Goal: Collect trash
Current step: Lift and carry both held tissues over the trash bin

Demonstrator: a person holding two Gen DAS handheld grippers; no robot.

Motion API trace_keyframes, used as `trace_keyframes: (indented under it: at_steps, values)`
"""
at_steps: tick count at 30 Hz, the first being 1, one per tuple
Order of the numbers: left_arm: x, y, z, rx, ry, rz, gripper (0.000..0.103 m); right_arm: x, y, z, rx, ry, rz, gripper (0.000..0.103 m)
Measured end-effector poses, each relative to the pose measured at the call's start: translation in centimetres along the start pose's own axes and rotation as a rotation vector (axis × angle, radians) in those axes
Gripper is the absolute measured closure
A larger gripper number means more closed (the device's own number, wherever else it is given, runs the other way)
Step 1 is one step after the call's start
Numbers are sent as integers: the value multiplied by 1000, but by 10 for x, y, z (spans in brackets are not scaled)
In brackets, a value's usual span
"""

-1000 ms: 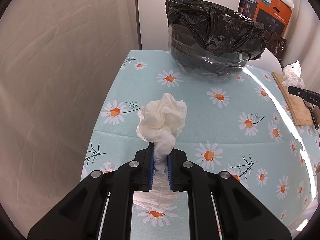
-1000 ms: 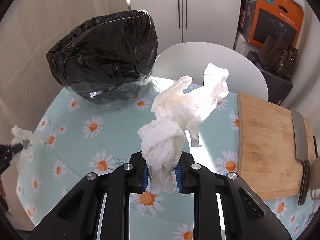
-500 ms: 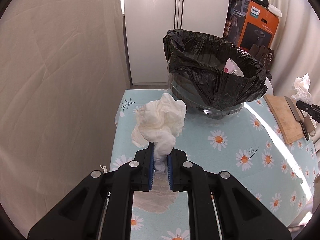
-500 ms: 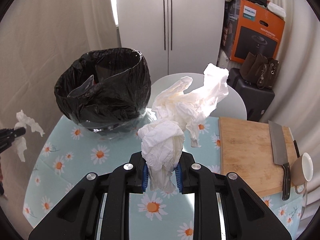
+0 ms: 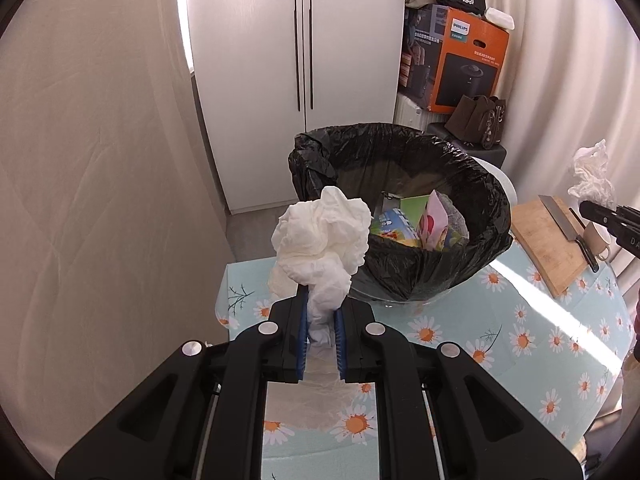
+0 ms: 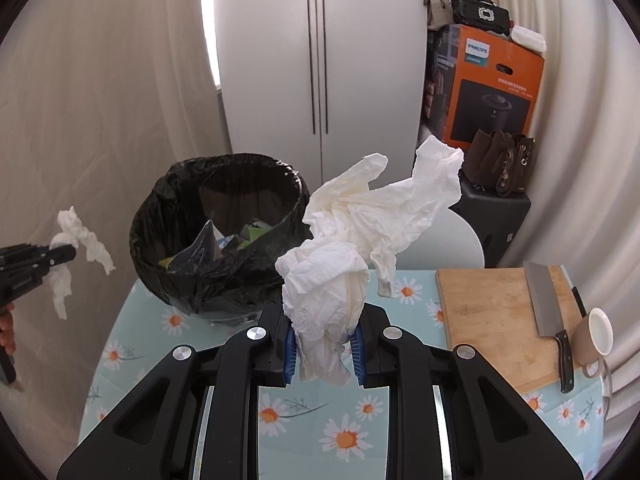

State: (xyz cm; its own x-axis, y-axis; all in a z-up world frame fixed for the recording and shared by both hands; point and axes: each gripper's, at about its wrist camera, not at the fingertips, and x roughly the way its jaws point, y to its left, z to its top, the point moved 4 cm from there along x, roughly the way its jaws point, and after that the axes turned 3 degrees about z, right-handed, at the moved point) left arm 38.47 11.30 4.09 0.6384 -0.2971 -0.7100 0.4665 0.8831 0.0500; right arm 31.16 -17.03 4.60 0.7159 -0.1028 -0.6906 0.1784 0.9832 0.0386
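Observation:
My left gripper is shut on a crumpled white tissue, held in the air above the table's left end, just short of the bin. The bin is lined with a black bag and holds colourful wrappers. My right gripper is shut on a larger, loosely bunched white tissue, raised over the table to the right of the bin. Each gripper shows in the other's view: the right gripper with its tissue at the far right, the left gripper with its tissue at the far left.
The table wears a light blue daisy cloth. At its right stand a wooden cutting board with a cleaver and a beige mug. A white chair back, cabinet, stacked boxes and curtains lie behind.
Both grippers have risen with their tissues still held. The bin now sits lower in both views and its inside with wrappers shows.

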Motion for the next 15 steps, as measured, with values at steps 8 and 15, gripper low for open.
trace_keyframes:
  at_steps: [8,15]
  values:
    - [-6,-11,55,81,-61,-53,91,-1,24,32,6,-55,32,83]
    - [-7,-25,92,113,-112,-147,91,6,39,63,29,-103,110,83]
